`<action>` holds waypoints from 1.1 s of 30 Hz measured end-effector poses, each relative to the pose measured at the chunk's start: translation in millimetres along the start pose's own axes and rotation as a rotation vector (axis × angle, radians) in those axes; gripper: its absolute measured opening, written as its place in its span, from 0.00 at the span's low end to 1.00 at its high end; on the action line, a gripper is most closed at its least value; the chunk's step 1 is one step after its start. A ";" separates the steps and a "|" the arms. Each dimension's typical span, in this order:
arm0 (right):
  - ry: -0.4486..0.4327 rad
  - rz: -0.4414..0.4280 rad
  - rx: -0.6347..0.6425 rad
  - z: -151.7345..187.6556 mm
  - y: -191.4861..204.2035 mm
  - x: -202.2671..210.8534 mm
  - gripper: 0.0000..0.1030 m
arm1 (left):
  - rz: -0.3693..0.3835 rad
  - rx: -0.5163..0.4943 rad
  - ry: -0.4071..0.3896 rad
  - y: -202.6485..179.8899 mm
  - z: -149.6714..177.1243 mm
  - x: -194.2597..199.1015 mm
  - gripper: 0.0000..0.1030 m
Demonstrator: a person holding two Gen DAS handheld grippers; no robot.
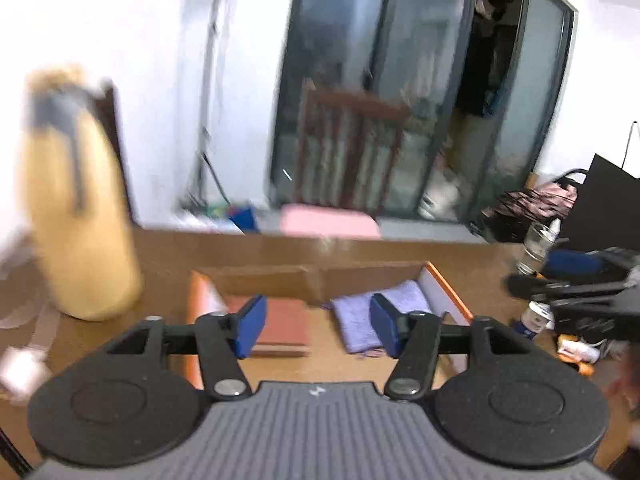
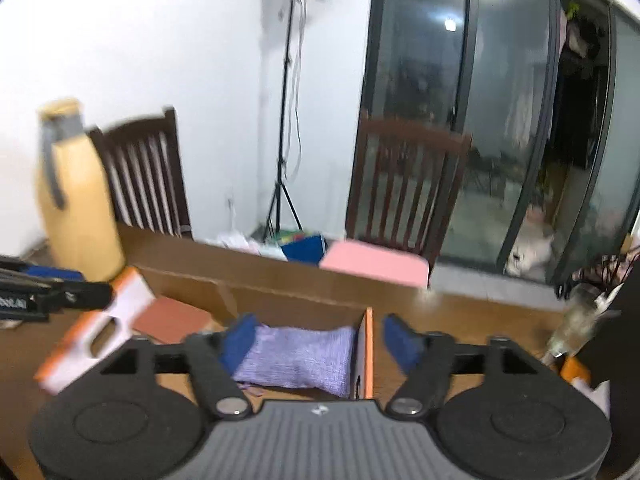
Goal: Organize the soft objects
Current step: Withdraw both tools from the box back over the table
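Left gripper [image 1: 318, 326] spread wide, nothing between its blue pads, low centre of its frame. Right gripper [image 2: 320, 344] likewise spread and empty. Purple cloth [image 2: 298, 354] lies folded in the right compartment of the cardboard box [image 2: 366, 356], centre frame; rust-red cloth [image 1: 282, 326] in the left compartment. Pink pad [image 2: 374, 264] past the box, mid-frame. Yellow bottle [image 1: 76, 200] at left, blurred.

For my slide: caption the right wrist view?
Open right gripper above purple towel in divided cardboard box.
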State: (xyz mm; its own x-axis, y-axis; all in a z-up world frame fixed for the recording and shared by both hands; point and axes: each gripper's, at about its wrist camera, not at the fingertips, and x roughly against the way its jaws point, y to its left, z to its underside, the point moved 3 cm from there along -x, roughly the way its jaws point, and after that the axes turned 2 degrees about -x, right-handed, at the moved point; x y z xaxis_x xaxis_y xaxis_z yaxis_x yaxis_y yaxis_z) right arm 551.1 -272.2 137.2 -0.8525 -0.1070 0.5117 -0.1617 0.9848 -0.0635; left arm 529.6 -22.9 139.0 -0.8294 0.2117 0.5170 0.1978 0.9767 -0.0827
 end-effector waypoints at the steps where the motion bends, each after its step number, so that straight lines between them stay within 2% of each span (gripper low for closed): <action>1: -0.018 -0.002 0.009 -0.5 2.1 21.5 0.77 | -0.019 -0.009 -0.031 0.7 2.6 21.0 0.66; 3: -0.046 -0.017 0.017 1.9 4.9 60.1 0.81 | -0.025 -0.006 -0.096 1.5 14.1 70.1 0.78; 5: -0.083 -0.035 0.010 9.3 7.9 95.9 0.89 | -0.011 0.024 -0.137 1.4 31.7 112.4 0.82; 9: -0.157 -0.077 -0.046 43.3 17.4 164.7 0.89 | 0.003 0.033 -0.175 -4.0 76.2 175.3 0.87; 12: -0.192 -0.117 -0.077 74.1 28.6 204.8 0.89 | -0.058 -0.006 -0.246 -7.6 112.2 210.9 0.93; 15: -0.225 -0.154 -0.059 101.7 46.8 232.8 0.90 | -0.119 -0.017 -0.285 -13.3 152.4 231.2 0.93; 19: -0.250 -0.170 -0.040 151.2 68.1 273.7 0.90 | -0.135 0.012 -0.284 -14.5 202.2 262.2 0.97; 22: -0.263 -0.171 -0.051 190.8 79.4 295.4 0.94 | -0.159 -0.003 -0.346 -6.5 238.8 291.2 1.00; 26: -0.270 -0.166 -0.010 242.4 97.4 312.1 0.98 | -0.270 -0.034 -0.407 -2.4 270.6 313.9 1.00; 29: -0.262 -0.168 0.005 276.8 111.8 320.1 0.98 | -0.248 -0.025 -0.389 -2.6 295.2 315.9 1.00; 33: -0.245 -0.173 -0.017 312.0 121.2 320.3 0.99 | -0.170 -0.056 -0.317 -9.9 316.5 303.7 1.00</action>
State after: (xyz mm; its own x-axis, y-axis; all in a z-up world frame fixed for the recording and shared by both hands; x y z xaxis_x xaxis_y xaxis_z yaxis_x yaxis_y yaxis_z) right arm 103.3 -229.9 26.1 -0.9080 -0.3012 0.2913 -0.3086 0.9510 0.0216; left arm 110.4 42.3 27.1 -0.9719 0.0546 0.2292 0.0639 0.9974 0.0334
